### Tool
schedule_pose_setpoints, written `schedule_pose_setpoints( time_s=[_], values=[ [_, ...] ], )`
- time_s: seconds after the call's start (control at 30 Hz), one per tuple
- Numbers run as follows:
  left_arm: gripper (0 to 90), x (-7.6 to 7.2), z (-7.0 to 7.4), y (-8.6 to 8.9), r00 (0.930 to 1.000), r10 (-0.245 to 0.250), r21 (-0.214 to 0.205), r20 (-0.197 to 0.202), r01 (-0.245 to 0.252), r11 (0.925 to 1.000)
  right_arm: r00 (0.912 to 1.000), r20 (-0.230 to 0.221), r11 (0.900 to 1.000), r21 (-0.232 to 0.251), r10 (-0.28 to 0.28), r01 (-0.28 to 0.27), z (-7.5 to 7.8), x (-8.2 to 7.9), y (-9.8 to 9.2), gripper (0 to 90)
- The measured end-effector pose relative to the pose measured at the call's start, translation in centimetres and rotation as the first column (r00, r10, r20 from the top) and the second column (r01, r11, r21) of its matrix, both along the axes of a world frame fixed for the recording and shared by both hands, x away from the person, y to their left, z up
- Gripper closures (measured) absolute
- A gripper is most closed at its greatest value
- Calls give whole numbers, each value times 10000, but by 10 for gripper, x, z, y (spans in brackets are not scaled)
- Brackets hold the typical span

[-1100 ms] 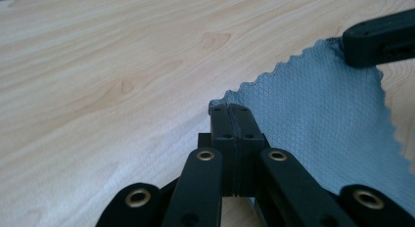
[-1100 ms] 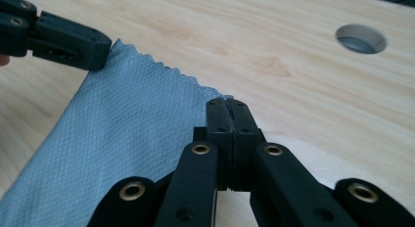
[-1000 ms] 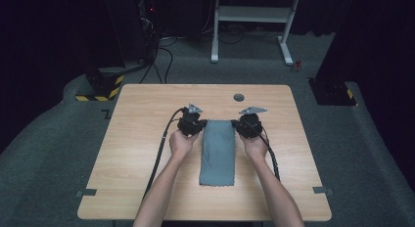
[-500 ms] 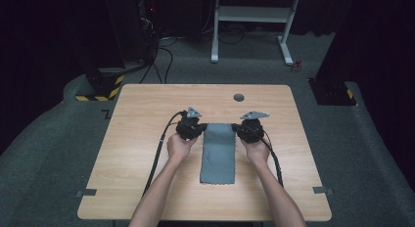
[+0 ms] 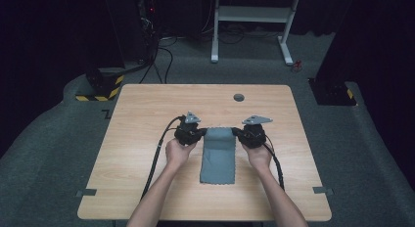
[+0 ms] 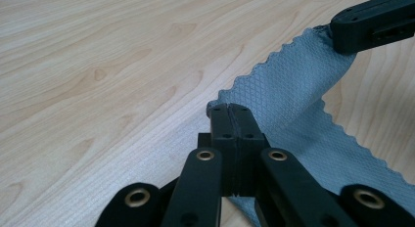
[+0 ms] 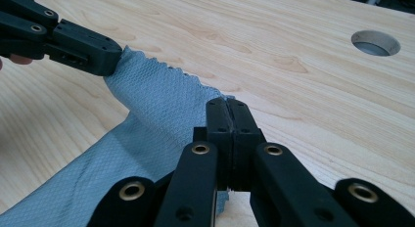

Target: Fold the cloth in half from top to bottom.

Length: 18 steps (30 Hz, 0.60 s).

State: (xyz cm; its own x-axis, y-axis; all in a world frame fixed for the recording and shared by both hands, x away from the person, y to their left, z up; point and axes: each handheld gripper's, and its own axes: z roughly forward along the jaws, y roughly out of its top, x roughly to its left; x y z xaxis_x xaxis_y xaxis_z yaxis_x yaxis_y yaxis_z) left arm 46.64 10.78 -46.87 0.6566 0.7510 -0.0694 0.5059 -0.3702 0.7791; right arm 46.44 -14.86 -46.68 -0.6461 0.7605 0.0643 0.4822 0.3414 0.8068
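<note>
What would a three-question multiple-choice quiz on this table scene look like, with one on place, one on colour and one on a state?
1. Where is the hole in the table?
A. beyond the cloth
B. under the cloth
C. at the near edge

2. What colour is the cloth?
A. red
B. grey
C. white

3. How does the left gripper stand?
A. wide open
B. lying unused
C. shut on the cloth

Key: A, the hole lies past the cloth's far edge; B, the weave is plain grey; C, its jaws meet on a cloth corner, as do the right gripper's.
</note>
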Motion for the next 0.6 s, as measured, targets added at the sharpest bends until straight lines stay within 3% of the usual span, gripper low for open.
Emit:
schedule_pose_setpoints(
  time_s=[0.6],
  values=[
    [900, -9, -5, 3, 9998, -188, -106, 70, 188, 9998, 9994, -57, 9993, 113, 355, -355, -4, -10, -2, 897]
  ],
)
